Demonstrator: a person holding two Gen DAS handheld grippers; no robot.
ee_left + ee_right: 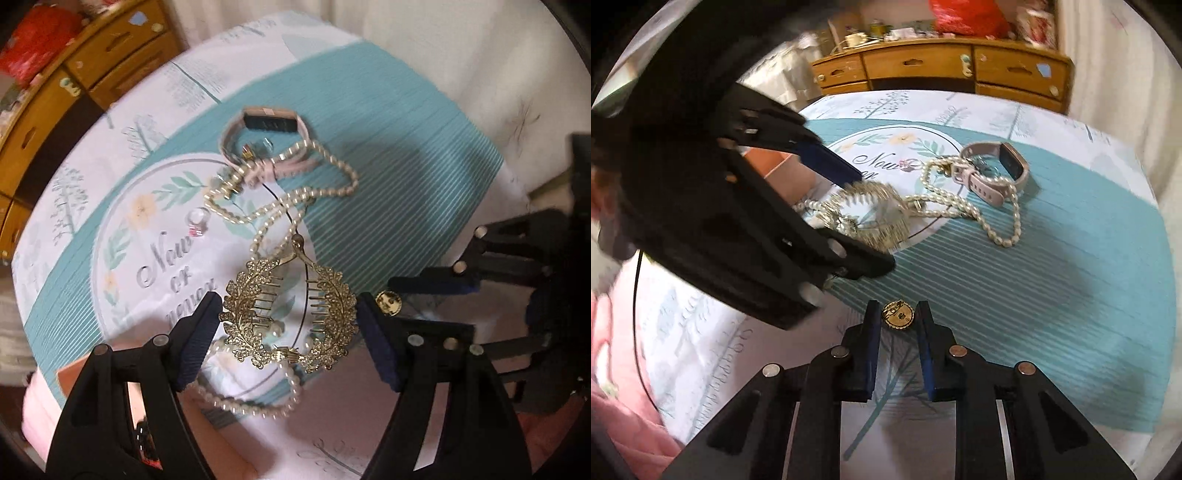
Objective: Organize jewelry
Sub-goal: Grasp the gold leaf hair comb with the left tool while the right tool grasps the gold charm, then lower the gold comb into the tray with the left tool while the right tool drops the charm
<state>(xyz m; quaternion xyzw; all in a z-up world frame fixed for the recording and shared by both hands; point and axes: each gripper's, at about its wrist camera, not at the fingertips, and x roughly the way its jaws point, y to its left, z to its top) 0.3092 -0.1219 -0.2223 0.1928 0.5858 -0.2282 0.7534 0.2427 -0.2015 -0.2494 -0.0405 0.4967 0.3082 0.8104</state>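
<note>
A gold leaf-shaped hair comb (290, 319) lies on the patterned cloth (388, 206), on top of a pearl necklace (295, 199). My left gripper (288, 332) is open, its fingers either side of the comb. It also shows in the right wrist view (871, 221) around the comb (871, 218). A small round gold piece (898, 314) sits between the tips of my right gripper (898, 317), which is shut on it; it shows in the left wrist view (388, 303). A pink smartwatch (266, 125) and a pink-stone ring (197, 221) lie further back.
A wooden drawer unit (942, 70) with clutter on top stands beyond the cloth. Pink fabric (624, 424) lies at the left edge. White bedding (461, 66) lies beside the cloth.
</note>
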